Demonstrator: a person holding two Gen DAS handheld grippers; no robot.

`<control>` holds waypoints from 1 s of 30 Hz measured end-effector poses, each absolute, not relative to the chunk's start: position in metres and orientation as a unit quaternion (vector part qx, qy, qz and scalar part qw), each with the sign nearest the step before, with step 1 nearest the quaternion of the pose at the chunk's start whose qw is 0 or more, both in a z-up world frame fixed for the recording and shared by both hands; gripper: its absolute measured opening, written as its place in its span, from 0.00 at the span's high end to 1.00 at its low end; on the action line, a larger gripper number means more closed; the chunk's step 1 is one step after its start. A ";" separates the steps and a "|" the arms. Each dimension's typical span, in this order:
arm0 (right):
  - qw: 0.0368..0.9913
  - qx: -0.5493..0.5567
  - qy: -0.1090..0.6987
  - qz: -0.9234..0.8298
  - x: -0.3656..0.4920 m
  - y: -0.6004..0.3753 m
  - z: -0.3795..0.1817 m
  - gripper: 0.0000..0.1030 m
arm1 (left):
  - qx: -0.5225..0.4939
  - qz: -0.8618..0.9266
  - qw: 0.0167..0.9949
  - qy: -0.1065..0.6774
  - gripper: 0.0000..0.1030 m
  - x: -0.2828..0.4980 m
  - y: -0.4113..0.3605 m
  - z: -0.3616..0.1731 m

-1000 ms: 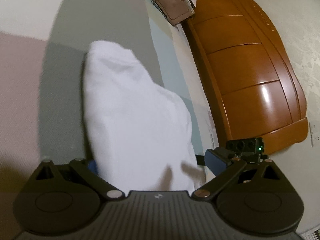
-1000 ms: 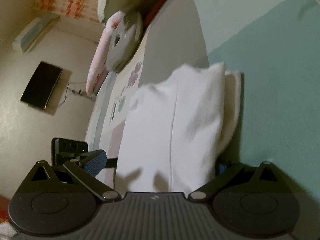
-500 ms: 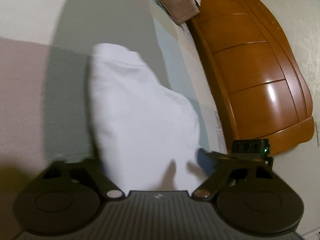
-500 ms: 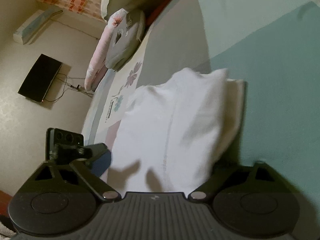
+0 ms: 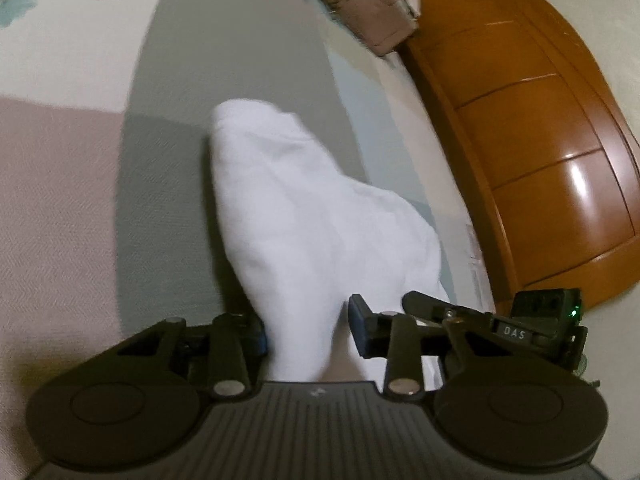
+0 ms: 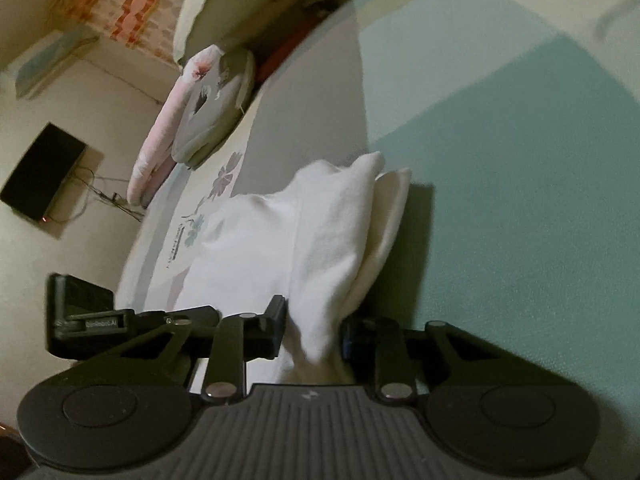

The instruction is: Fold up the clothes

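White garment [image 5: 304, 216] lies on the patterned bedspread [image 5: 60, 184], one end bunched up between both pairs of your fingers. Your left gripper [image 5: 306, 330] is closing, cloth pinched between its blue pads, the far pad [image 5: 358, 330] creasing the fabric. Your right gripper [image 6: 314, 330] is closing too, a gathered fold of the same cloth squeezed in its gap. Count: one garment, two grippers. A wooden headboard [image 5: 540, 152] stands off to the side, and one pillow [image 6: 188, 120] lies at the bed's far end.
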State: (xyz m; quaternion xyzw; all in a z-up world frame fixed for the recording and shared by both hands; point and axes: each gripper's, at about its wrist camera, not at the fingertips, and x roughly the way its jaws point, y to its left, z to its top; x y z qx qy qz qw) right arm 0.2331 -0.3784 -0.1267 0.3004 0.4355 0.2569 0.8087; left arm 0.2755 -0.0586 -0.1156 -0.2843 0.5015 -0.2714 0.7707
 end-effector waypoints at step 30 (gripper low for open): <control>0.901 0.167 0.401 0.004 0.258 -0.640 -0.070 0.75 | -0.293 -0.446 0.677 0.508 0.71 0.343 -0.351 -0.124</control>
